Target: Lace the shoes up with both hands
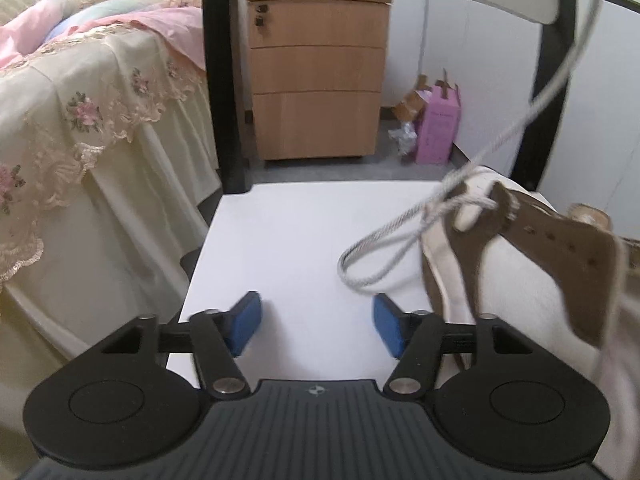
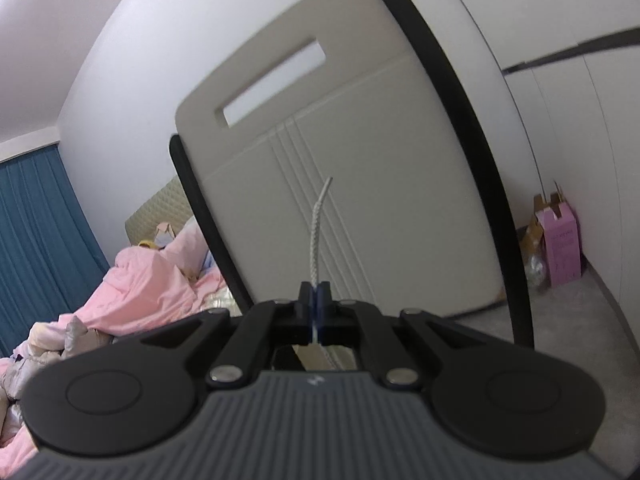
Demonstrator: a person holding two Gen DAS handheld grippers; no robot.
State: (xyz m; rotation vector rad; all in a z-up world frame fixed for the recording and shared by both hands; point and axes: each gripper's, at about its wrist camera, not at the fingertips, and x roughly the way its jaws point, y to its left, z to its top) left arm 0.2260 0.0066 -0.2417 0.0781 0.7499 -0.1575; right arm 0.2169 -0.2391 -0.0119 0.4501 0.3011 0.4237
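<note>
The shoe point(image 1: 500, 256) lies at the right edge of the chair seat point(image 1: 288, 240), its lace point(image 1: 384, 256) looping loose and running up out of view. The right tool point(image 2: 316, 300) is clamped on the lace tip point(image 2: 320, 216); the left tool point(image 1: 316, 324) stands apart, empty. A hard pull could probably drag the unheld shoe off or unthread an eyelet.
</note>
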